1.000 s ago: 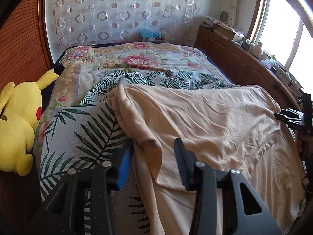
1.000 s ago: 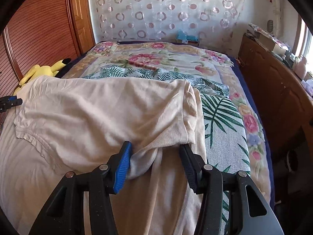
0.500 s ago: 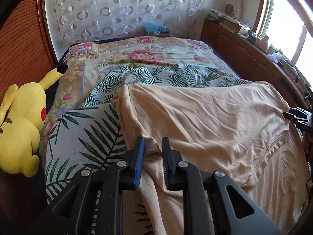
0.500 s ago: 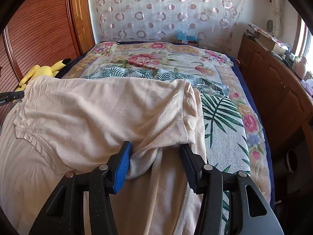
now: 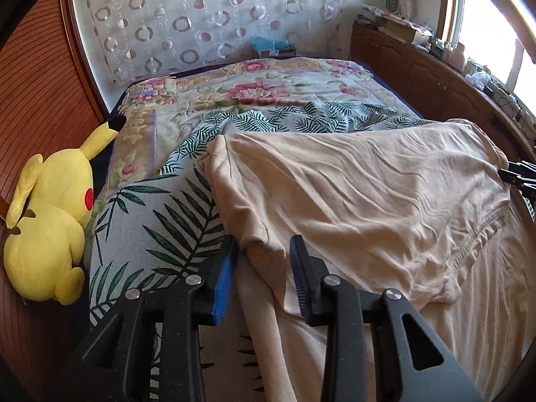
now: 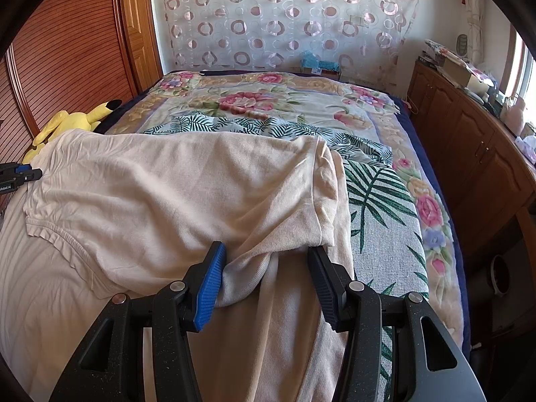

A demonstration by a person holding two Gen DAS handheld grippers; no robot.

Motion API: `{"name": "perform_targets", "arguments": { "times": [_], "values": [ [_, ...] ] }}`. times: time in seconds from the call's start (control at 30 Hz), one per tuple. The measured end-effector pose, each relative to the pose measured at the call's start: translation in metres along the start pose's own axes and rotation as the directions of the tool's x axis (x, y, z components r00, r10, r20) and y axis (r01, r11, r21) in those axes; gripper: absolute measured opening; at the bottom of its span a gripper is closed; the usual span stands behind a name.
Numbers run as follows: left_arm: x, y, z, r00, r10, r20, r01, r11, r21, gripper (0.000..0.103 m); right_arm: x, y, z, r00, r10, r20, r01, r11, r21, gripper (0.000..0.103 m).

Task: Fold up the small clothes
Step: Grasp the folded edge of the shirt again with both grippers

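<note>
Left gripper (image 5: 263, 261) has reopened around the beige shirt's (image 5: 351, 201) folded corner; right gripper (image 6: 266, 268) stays spread, bare palm-leaf bedspread (image 6: 378, 201) beside it.

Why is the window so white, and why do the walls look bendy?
Left wrist view: sunlight overexposes the window to plain white, and the fisheye lens bows the wooden wall. Right wrist view: the door frame curves the same way, corners go black, yet the beige shirt stays sharp.
</note>
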State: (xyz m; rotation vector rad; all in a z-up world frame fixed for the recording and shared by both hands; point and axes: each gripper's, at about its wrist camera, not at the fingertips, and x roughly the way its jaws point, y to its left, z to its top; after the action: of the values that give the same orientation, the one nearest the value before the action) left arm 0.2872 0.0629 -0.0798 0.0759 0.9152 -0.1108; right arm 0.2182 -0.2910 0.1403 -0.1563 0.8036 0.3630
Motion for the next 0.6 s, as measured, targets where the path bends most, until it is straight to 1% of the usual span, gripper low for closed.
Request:
{"name": "perform_targets", "arguments": {
  "times": [0.07,0.13,0.23,0.33,0.37,0.4,0.43,0.53,0.6],
  "values": [
    [-0.005,0.001,0.003,1.0,-0.018,0.026,0.018,1.0,-0.003,0.025,0.0,0.0,0.0,1.0,0.0,0.0,0.0,1.0,0.0,0.053],
    [-0.008,-0.002,0.006,0.999,-0.018,0.034,0.017,1.0,0.013,0.023,0.0,0.0,0.0,1.0,0.0,0.0,0.0,1.0,0.0,0.053],
    [-0.006,-0.006,0.012,1.0,-0.01,0.03,0.009,0.999,0.043,0.023,0.001,0.0,0.0,1.0,0.001,0.001,-0.001,1.0,0.0,0.053],
    [-0.002,-0.006,0.016,0.999,-0.023,0.022,0.022,0.999,0.05,0.023,0.001,0.0,0.0,1.0,0.001,0.001,-0.001,1.0,0.0,0.053],
    [-0.001,-0.007,0.017,1.0,-0.014,0.023,0.013,0.998,0.055,0.018,0.001,0.0,0.0,1.0,0.002,0.001,-0.002,1.0,0.0,0.053],
    [-0.001,-0.007,0.018,1.0,-0.005,0.028,0.003,0.998,0.06,0.006,0.002,0.0,0.0,1.0,0.002,0.001,-0.002,1.0,0.001,0.053],
    [-0.001,-0.007,0.019,0.999,-0.003,0.032,0.001,0.998,0.062,0.006,0.002,-0.001,0.0,1.0,0.002,0.002,-0.002,1.0,-0.001,0.053],
    [-0.011,-0.006,0.021,0.996,0.023,0.086,-0.026,0.999,0.038,0.004,0.003,-0.001,0.0,1.0,0.003,0.002,-0.003,1.0,0.001,0.053],
    [-0.02,-0.006,0.022,0.992,0.008,0.123,-0.012,0.999,0.033,0.004,0.002,-0.002,0.0,1.0,0.0,0.004,0.0,1.0,0.005,0.053]
  ]
}}
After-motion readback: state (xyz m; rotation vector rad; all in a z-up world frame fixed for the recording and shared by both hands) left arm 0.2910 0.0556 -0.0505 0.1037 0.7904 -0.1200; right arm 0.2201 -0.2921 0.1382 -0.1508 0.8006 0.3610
